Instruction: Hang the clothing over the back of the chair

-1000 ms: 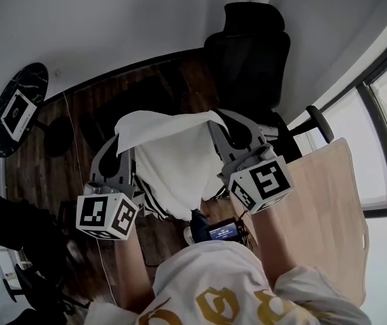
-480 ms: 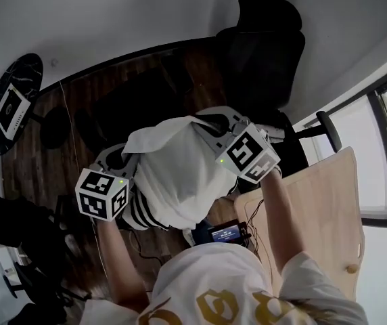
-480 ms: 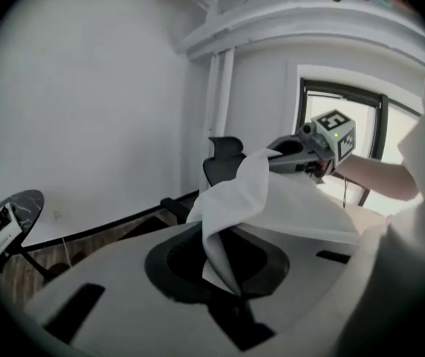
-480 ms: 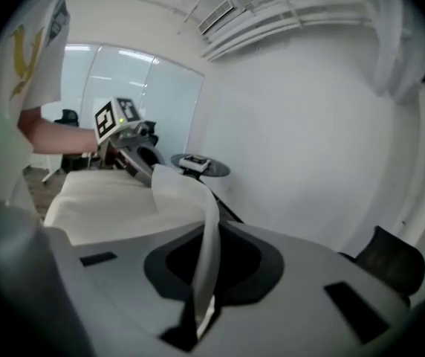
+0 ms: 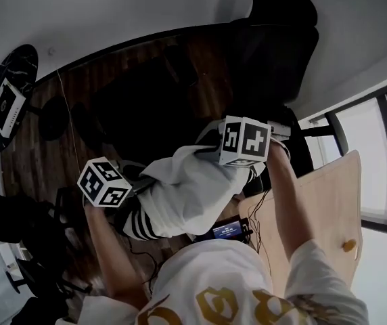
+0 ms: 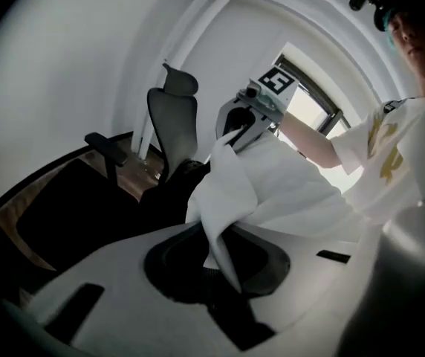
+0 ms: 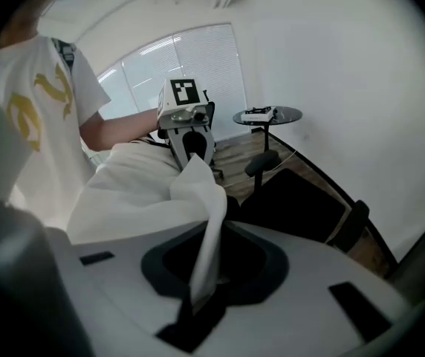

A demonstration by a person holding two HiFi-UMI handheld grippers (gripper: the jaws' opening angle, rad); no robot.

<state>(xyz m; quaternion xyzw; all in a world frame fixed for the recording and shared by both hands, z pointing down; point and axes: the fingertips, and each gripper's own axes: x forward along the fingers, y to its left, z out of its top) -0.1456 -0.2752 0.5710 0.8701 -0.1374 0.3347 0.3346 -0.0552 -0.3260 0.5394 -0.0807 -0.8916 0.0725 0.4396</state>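
**Garment up between both grippers, chair back bare**

Widest thing in sight: the dark wooden plank floor [image 5: 78,100], curving across the upper left of the head view, with a black floor mat [image 5: 139,107] spread over its middle.

Over at the upper right stands the black mesh office chair with a headrest [image 5: 275,39]. Nothing hangs on its back, and its armrest pokes out toward the window side.

Down the right edge runs the pale wooden desk [image 5: 329,208].

Bottom centre, there's the person's white top with gold print [image 5: 207,290], both forearms reaching up into the frame.

Now the clothing, a white garment with a black-and-white striped part [image 5: 193,188]. It sits bunched in the centre of the head view, slung between the two grippers, lower in the frame than the chair and not on the chair back. The striped part droops at lower left of the bundle.

Far upper left is a round black marbled side table [image 5: 31,73] with a white card lying on it.

The left gripper [image 6: 224,270] is nearly closed and just beginning to part its jaws, with a fold of the white fabric running straight down between them, pinched in the slot.

The right gripper [image 7: 198,288] matches it: jaws a sliver apart and opening, a strip of the same cloth caught between them. Each gripper's marker cube shows in the other's view, the cloth stretched across the gap.

Smallest of all, a little dark device with a lit screen [image 5: 227,231] sits just under the bundle at the desk's near corner.
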